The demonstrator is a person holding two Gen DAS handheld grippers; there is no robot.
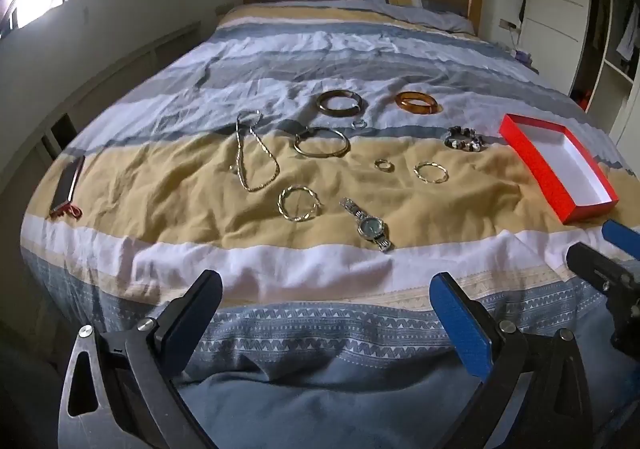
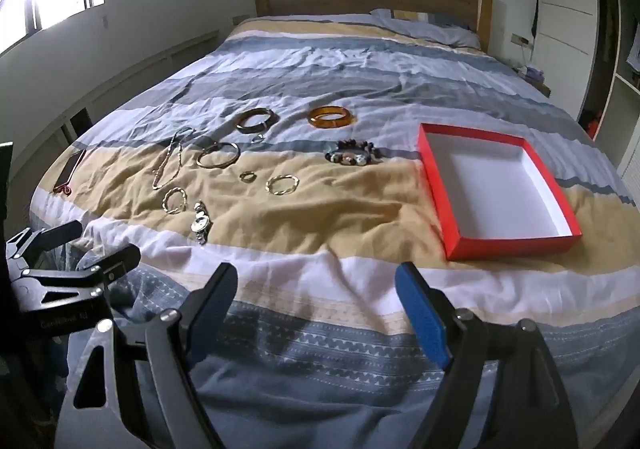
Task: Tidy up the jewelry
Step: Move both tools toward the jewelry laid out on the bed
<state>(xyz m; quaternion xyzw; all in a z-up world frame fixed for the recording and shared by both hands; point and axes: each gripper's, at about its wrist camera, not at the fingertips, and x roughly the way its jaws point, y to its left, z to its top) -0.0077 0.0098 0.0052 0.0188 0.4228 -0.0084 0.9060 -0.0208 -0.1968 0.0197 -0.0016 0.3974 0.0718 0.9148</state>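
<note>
Left wrist view: left tool (image 1: 324,313) released, jaws spread wide, nothing between them, hovering over the foot edge of the bed (image 1: 320,329). Right tool (image 2: 316,303) likewise released and empty.

Jewelry lies spread on the yellow stripe of the duvet, pieces apart from each other, probably laid out so each can be picked singly:
- wristwatch (image 1: 370,224) nearest the left tool
- twisted gold hoop (image 1: 299,203) just left of the watch
- chain necklace (image 1: 252,153) further left
- thin gold bangle (image 1: 321,142)
- dark bangle (image 1: 340,102) and amber bangle (image 1: 418,102) furthest back
- beaded bracelet (image 1: 466,139), small ring (image 1: 384,165), second gold hoop (image 1: 431,172)

Red box (image 2: 496,189) sits open at the right side of the bed, white inside, holding nothing; likely the destination, so sorting not begun.

View differences: right wrist shows the full box interior; left wrist sees it foreshortened at frame edge. Left wrist shows the jewelry larger, plus a phone (image 1: 67,185) by the left bed edge. Each view catches the other tool at its border.
</note>
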